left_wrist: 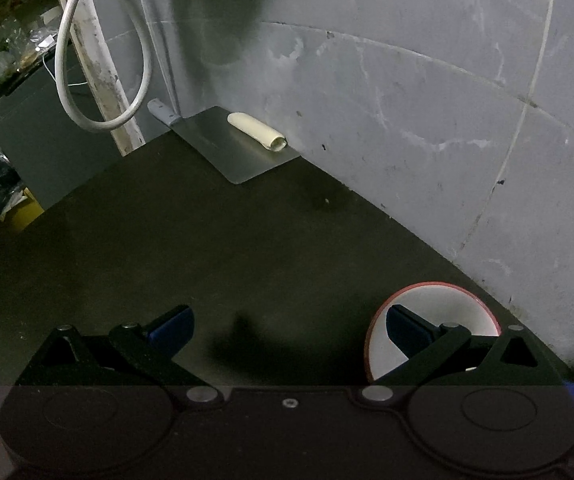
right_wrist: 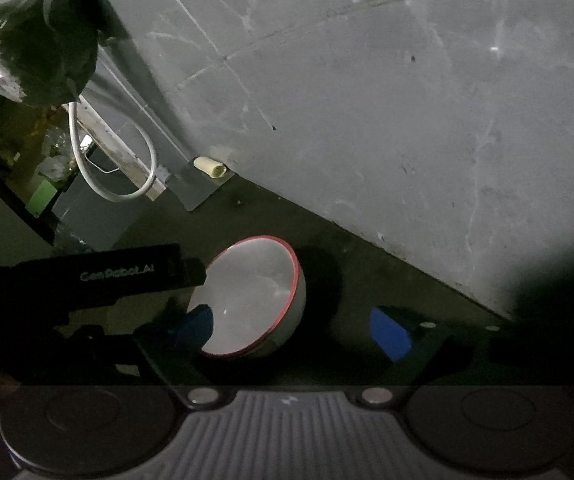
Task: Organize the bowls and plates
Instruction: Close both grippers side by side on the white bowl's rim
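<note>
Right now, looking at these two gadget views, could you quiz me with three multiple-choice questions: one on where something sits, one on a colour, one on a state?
1. Where does the cream roll lie?
A. on the metal sheet by the wall
B. inside the bowl
C. on the white cable

2. What colour is the bowl rim?
A. green
B. red
C. yellow

3. How does the right gripper stand?
A. shut on the bowl
B. open, its pads clear of the bowl
C. shut on the roll

Answers: A, the roll rests on the sheet at the wall's foot; B, a red line rings the white bowl; B, its blue pads stand wide apart, neither pressing the bowl.
</note>
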{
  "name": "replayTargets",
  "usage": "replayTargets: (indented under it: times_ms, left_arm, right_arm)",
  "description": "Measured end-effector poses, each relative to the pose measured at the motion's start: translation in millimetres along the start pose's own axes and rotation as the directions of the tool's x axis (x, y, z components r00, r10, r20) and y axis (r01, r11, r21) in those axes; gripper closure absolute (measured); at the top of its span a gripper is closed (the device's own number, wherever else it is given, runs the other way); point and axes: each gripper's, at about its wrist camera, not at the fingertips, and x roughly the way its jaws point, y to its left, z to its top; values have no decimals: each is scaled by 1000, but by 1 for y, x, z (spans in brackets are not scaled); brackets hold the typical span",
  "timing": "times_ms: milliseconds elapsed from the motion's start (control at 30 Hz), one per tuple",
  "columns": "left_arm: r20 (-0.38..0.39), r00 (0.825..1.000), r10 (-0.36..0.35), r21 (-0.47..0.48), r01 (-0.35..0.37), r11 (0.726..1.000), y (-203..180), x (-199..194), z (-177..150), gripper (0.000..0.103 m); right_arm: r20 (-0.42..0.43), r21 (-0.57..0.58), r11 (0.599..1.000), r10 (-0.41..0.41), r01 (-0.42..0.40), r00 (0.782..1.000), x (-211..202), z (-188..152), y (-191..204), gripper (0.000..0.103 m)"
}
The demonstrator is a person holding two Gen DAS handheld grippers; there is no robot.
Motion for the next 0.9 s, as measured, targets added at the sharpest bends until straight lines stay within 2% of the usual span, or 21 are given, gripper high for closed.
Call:
replayTargets:
  times_ms: [100,233,300,433,500,633,900]
  left_arm:
    - [-5,1000,1,14,-1,1000,-2,1,0,3]
    - [-9,1000,-16,23,16,1000,-5,2,-1,14]
    - [-19,999,-26,20,27,999,-5,3,-2,18]
    - [-39,997,-74,-4,74,997,-3,2,-2,21]
    - [-49,994,-95,-19,94,995,-1,2,-2,25]
    - [-69,991,-114,-31,112,993,0,3,-2,46]
    - [-105,977,-187,-55,183,982,-3,4,-6,78]
  right_arm:
    - [4,-15,1000,-12,12,1000,2,2,2,18]
    - [0,-29,999,-12,12,1000,6,4,4,29]
    - [-4,-33,999,-4,4,1000,6,4,4,30]
    - [-11,-42,999,10,-10,1000,9,5,4,35]
    - [-12,-45,999,12,-12,1000,10,6,3,40]
    - [-19,-48,999,17,-18,1000,10,7,1,54]
    - [-36,-51,998,33,-35,999,11,6,-2,70]
